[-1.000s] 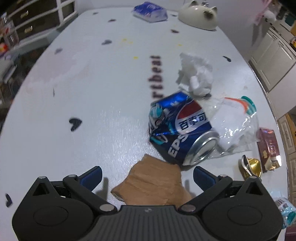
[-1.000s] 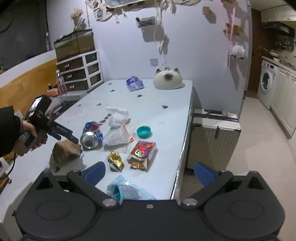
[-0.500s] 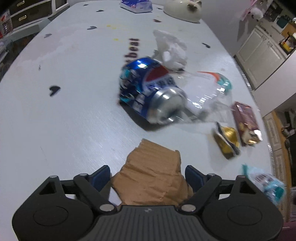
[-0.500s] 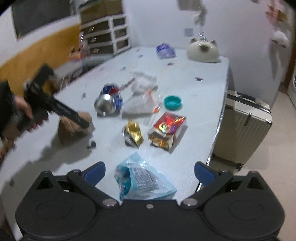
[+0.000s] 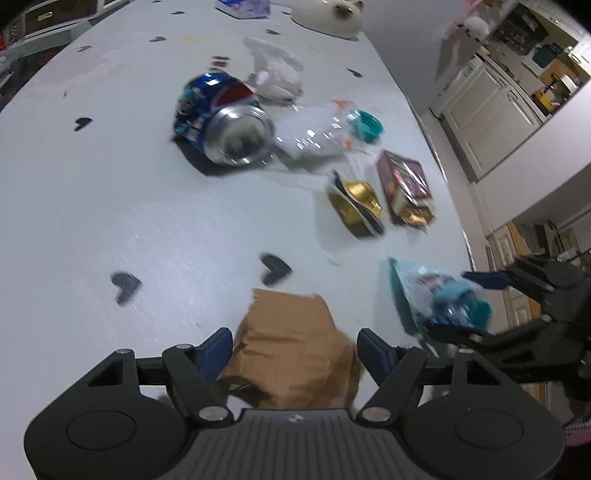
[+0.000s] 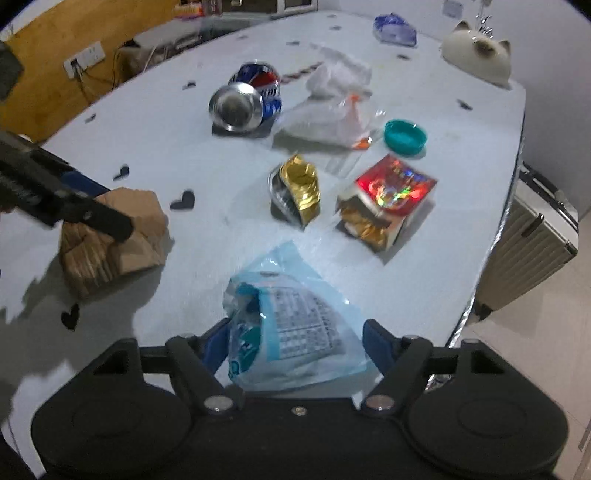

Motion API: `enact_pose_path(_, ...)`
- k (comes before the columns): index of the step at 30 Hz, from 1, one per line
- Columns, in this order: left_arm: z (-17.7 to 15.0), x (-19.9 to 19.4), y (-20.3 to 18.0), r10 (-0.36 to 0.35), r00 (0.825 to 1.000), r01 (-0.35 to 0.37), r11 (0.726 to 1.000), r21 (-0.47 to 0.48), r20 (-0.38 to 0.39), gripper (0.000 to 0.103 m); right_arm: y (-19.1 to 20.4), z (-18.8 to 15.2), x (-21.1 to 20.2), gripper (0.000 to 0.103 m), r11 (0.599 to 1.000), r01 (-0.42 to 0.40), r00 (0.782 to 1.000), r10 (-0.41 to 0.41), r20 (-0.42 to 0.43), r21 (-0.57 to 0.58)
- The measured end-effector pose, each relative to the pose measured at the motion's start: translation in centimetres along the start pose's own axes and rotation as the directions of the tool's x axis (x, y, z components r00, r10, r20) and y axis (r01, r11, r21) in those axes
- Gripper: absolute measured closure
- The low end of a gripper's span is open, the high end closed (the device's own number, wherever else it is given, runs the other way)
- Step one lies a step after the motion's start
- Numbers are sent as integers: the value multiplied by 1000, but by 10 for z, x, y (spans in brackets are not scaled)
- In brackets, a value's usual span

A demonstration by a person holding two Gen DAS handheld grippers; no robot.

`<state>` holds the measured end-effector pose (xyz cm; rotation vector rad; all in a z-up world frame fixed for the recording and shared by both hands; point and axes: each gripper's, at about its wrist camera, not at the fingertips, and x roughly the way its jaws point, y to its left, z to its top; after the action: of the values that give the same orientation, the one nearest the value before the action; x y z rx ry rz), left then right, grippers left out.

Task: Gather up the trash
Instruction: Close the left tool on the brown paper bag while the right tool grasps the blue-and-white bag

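Observation:
Trash lies on a white table [image 5: 110,206]. A crumpled brown paper piece [image 5: 291,347] sits between the fingers of my left gripper [image 5: 295,350], whose jaws are open around it; it also shows in the right wrist view [image 6: 122,236]. A light blue plastic wrapper [image 6: 291,325] lies between the open jaws of my right gripper [image 6: 295,343]; it also shows in the left wrist view [image 5: 432,295]. Farther off lie a crushed blue Pepsi can [image 6: 247,99], a clear plastic bag [image 6: 328,122], a gold foil wrapper [image 6: 299,192] and a red foil packet [image 6: 388,195].
A teal lid [image 6: 405,136] and white crumpled plastic [image 6: 340,74] lie beyond the packets. A cat-shaped ceramic [image 6: 476,59] and a blue pack [image 6: 395,26] stand at the far end. A suitcase [image 6: 535,236] stands beside the table's right edge.
Both grippers have moved forward and down. The brown paper now sits between the left fingers and the blue wrapper between the right fingers. The views have swung right.

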<state>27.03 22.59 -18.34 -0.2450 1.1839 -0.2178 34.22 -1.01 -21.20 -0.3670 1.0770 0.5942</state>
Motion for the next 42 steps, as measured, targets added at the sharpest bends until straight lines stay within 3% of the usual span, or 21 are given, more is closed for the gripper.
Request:
enact_pose_path(3,-8,0,-8,-17,1000,17,1000,10,-22,17,0,-5,0,32,999,-14,1000,14,2,40)
enact_pose_path(6,-11,2,-11,-9,999,9,1000,10,-31,15,5,-13,-7,36,999,-23,1000,23,-1,45)
enact_pose_path(14,-13,15,-7,19,999,-24,995,-101,-41,12,13,-44,-23,45,988,-15,1000,15,-3,153)
enact_pose_path(20,-16,20,-15,45,997,-51,993,-106,-55,24,15,-55,-32,49,975,-8,1000,6,12,222)
enact_pose_path(24,-20,20,-20,81,996,-85,991,-102,-46,39,14,-58,-34,51,965,-12,1000,6,22,262)
enact_pose_path(28,-25,17,-25,73,996,-77,991,-106,-41,51,14,-58,-36,54,960,-15,1000,8,27,279)
enact_pose_path(36,-36,-15,-44,94,994,-89,991,-97,51,52,17,-56,-53,56,956,-24,997,0,81,292)
enact_pose_path(42,-42,-48,-61,115,983,-102,990,-94,142,52,18,-57,-75,57,948,-32,990,-13,140,317)
